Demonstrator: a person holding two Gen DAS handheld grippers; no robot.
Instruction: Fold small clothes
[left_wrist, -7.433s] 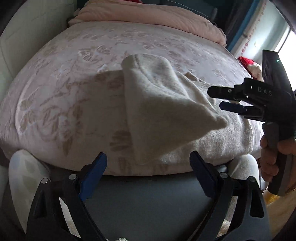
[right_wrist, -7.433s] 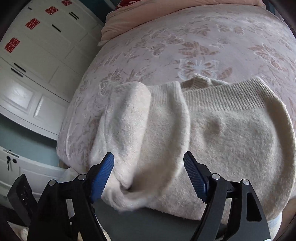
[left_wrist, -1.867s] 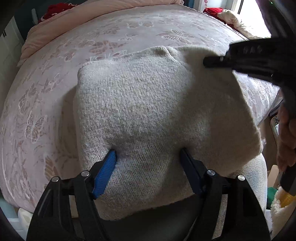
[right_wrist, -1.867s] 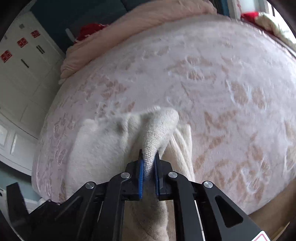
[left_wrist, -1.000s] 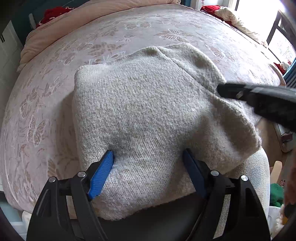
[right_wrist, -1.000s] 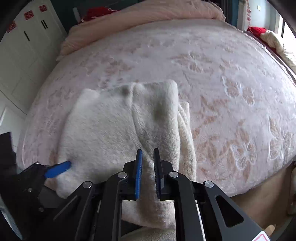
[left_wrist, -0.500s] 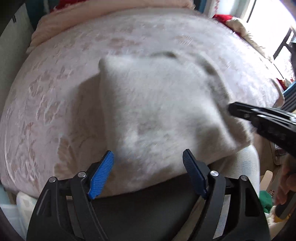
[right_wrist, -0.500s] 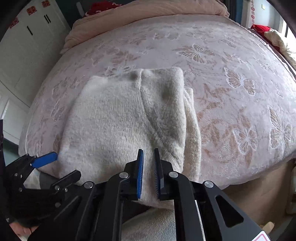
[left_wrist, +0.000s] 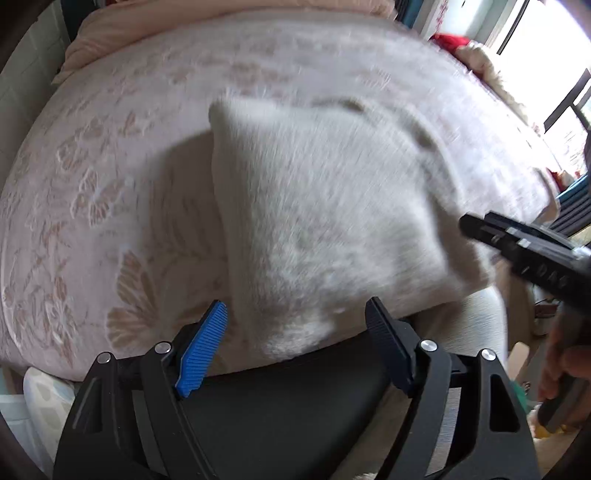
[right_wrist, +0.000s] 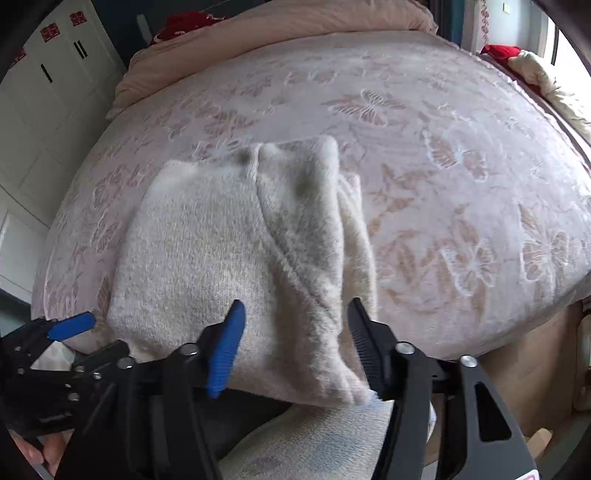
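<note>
A cream knitted sweater (right_wrist: 236, 251) lies folded into a thick rectangle on the pink butterfly bedspread (right_wrist: 461, 166), near the bed's front edge. My right gripper (right_wrist: 295, 343) hovers over its near right corner. Its jaws are opening and the folded edge lies between them, untouched by the pads. The left wrist view is blurred by motion. There the sweater (left_wrist: 325, 206) fills the middle, and my left gripper (left_wrist: 295, 343) sits just off its near edge, open and still widening slightly, holding nothing. Each gripper shows in the other's view, the right gripper (left_wrist: 517, 247) and the left gripper (right_wrist: 70, 328).
A folded pink quilt (right_wrist: 280, 37) lies across the head of the bed. White wardrobe doors (right_wrist: 40, 110) stand at the left and a bright window (left_wrist: 546, 51) at the right. A dark bed-end panel (left_wrist: 295, 406) runs under the grippers. A hand (left_wrist: 565, 373) grips the right tool's handle.
The right gripper's jaws went from shut to wide apart and it drew back toward the sweater's near edge. The left gripper pulled back off the sweater and lifted slightly.
</note>
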